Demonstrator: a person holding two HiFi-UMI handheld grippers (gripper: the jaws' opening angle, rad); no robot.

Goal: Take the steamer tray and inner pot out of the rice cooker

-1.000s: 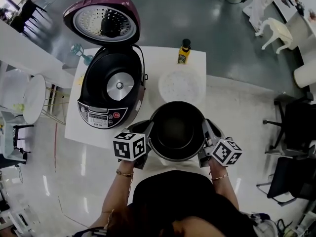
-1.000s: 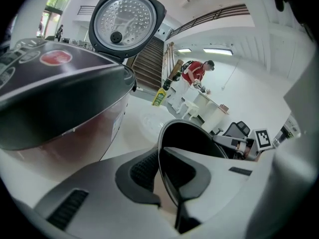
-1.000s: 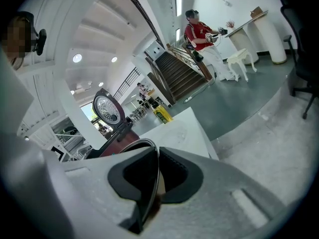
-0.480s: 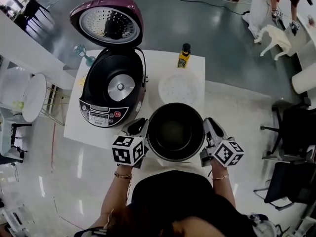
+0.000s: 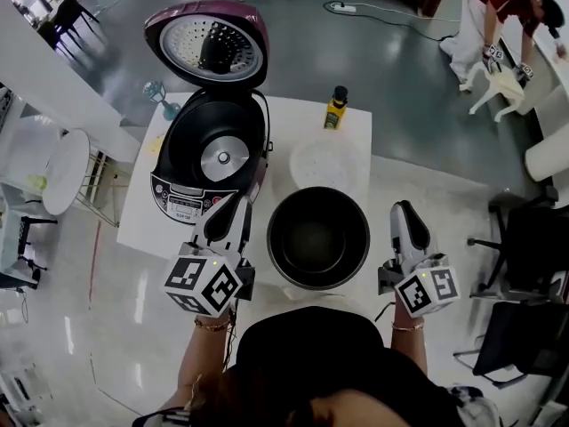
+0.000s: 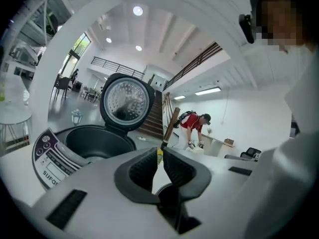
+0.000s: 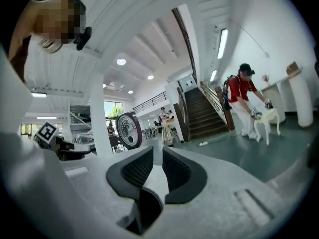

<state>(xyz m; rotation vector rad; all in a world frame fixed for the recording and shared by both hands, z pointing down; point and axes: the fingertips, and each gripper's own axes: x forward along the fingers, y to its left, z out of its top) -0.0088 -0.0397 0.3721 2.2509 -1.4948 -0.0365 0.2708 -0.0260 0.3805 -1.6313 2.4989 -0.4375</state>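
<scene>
The dark inner pot (image 5: 317, 237) stands on the white table (image 5: 142, 221) near its front edge, with neither gripper touching it. Behind it lies the white steamer tray (image 5: 327, 161). The rice cooker (image 5: 213, 154) is at the left, empty, with its maroon lid (image 5: 209, 52) up. My left gripper (image 5: 236, 203) hovers left of the pot, over the cooker's front corner, jaws together and empty. In the left gripper view that gripper (image 6: 160, 151) points level toward the cooker (image 6: 94, 141). My right gripper (image 5: 402, 207) hangs right of the pot, its jaws (image 7: 158, 151) slightly apart with nothing between them.
A yellow bottle with a black cap (image 5: 335, 108) stands at the table's back edge. A small glass (image 5: 156, 93) sits near the back left corner. White round stools (image 5: 62, 172) stand left of the table. A person in red (image 5: 498, 7) bends over a small chair far right.
Both grippers have let go of the pot's rim and risen away to either side. The pot stays on the table.
</scene>
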